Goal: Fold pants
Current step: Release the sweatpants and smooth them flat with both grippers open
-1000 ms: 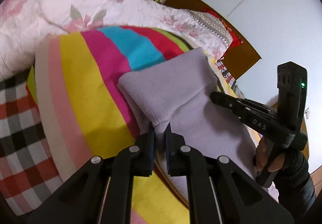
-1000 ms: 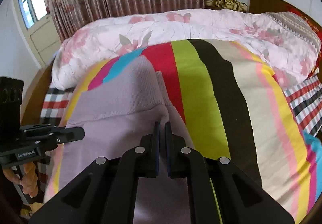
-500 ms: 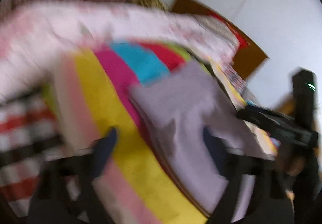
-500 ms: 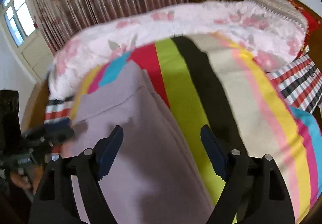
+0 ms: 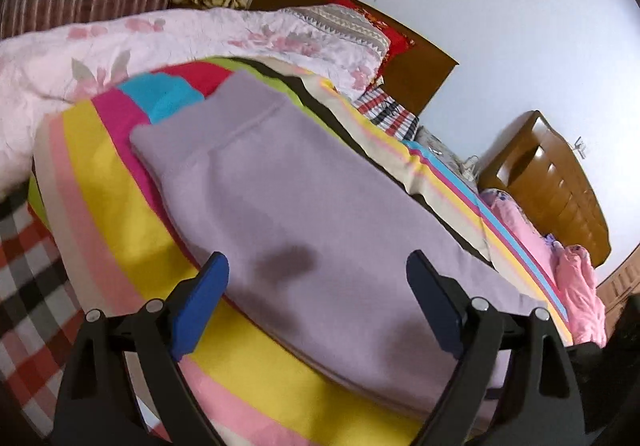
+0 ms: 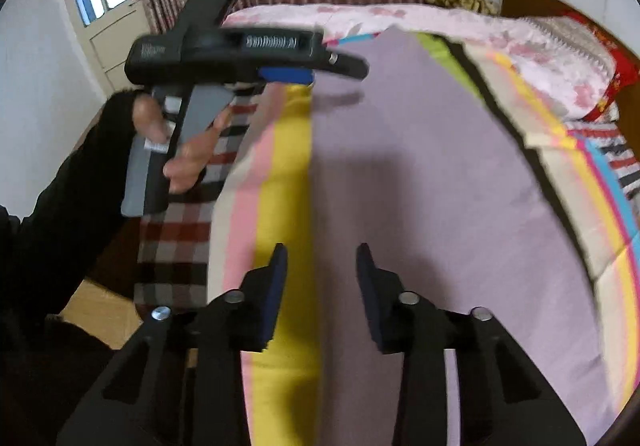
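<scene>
Left wrist view: I am watching the lilac pants (image 5: 320,205) lying flat on the striped blanket (image 5: 112,213) of the bed, their long axis running from 10 o'clock to 4 o'clock, with the banded end up at 10 o'clock. The left gripper (image 5: 316,298) is hovering over the cloth with its jaws spread wide and nothing between them; they have just been opening.

Right wrist view: The pants (image 6: 420,185) are stretching from 12 o'clock toward 6 o'clock, their left edge lying straight along the yellow stripe. The right gripper (image 6: 322,294) is straddling that edge with its jaws partly spread, having just been closing, and I see them pinching nothing yet. The left gripper (image 6: 316,67), held in a hand (image 6: 180,149), is showing at 10 o'clock.

I am judging the knit soft, light and limp, likely to sag and slide; an edge or corner is offering the best hold.
</scene>
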